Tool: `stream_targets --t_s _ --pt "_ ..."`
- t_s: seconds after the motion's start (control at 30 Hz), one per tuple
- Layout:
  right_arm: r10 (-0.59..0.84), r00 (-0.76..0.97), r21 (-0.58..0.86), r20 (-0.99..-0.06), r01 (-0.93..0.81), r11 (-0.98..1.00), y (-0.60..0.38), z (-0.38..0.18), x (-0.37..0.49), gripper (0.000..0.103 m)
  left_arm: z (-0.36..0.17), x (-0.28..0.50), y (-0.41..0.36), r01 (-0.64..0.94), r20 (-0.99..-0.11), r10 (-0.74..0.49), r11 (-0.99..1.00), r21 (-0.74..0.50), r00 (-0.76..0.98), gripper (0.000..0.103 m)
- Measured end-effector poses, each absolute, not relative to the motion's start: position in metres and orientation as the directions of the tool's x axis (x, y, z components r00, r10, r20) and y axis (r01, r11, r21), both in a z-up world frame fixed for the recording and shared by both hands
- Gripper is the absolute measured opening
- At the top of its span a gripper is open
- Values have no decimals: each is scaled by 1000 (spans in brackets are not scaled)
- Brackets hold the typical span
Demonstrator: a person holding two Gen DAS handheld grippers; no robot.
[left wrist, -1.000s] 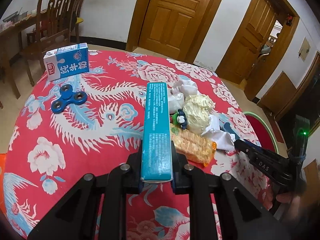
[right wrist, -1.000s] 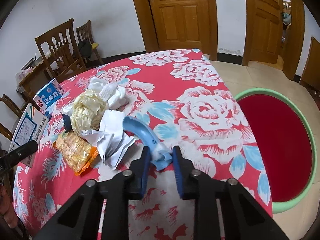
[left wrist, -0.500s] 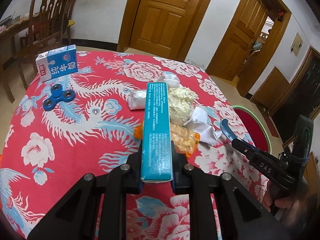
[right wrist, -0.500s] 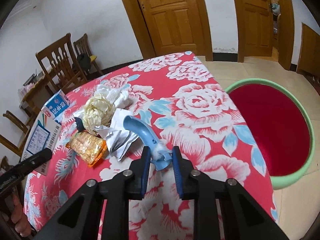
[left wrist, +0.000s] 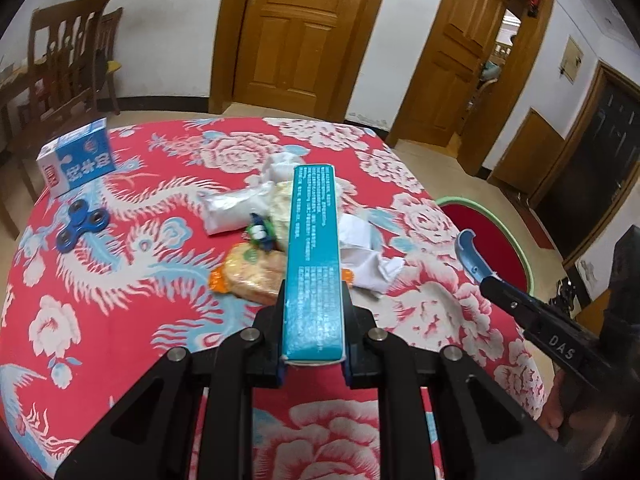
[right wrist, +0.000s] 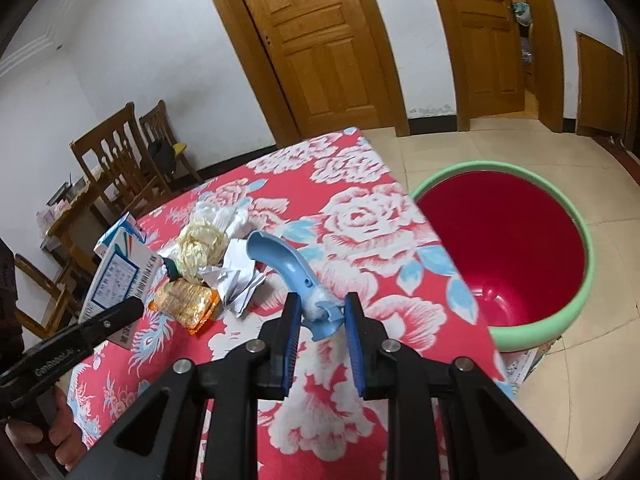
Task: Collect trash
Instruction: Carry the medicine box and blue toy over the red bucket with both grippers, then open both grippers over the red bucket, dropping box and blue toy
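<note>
Teal carton (left wrist: 313,264) clamped lengthwise between fingers (left wrist: 276,320) of left gripper (left wrist: 313,334), long face up, lifted above counter (left wrist: 120,300). Blue curved plastic piece (right wrist: 294,268) pinched at its broken white end by right gripper (right wrist: 322,320); fingers (right wrist: 291,320) closed narrowly on it, curved end pointing away over the cloth. Same piece seen from the left wrist view (left wrist: 470,258), held out past the counter's right edge, above the bin side.

Counter draped in red floral cloth with white and blue dragon pattern. Just beyond the held carton: orange snack packet (left wrist: 250,274), lying flat. Touching it on the right, crumpled white paper (left wrist: 368,258). Behind, small green-and-black toy (left wrist: 260,234), then yellowish crumpled wad (right wrist: 200,246) and white plastic bag (left wrist: 236,210), all bunched in one heap near counter centre.

Well apart, toward far left: blue fidget spinner (left wrist: 80,226), flat on cloth. Beyond it, blue-and-white milk box (left wrist: 76,160) at far left corner.

On the floor beside counter's right edge: red bin with green rim (right wrist: 500,256), open top, inside bare from what shows.

Farther back: wooden chairs (right wrist: 120,164) by wall, wooden doors (left wrist: 296,36).
</note>
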State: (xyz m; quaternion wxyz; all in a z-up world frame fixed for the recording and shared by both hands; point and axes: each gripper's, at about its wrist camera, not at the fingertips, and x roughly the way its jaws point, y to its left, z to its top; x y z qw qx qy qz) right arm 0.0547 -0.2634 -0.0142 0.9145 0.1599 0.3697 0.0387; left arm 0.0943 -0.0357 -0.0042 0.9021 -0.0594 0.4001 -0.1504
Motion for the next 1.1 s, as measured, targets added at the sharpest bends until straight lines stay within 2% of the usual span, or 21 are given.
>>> stream_targets --t_s 0.5,1.1 --pt "117 762 352 -637 152 924 -320 -2 46 24 2 114 -100 334 -718 -367 922 -196 592 19" --pt "27 734 394 -679 333 857 -410 -39 55 24 -10 155 -209 498 -742 -440 851 -166 505 19"
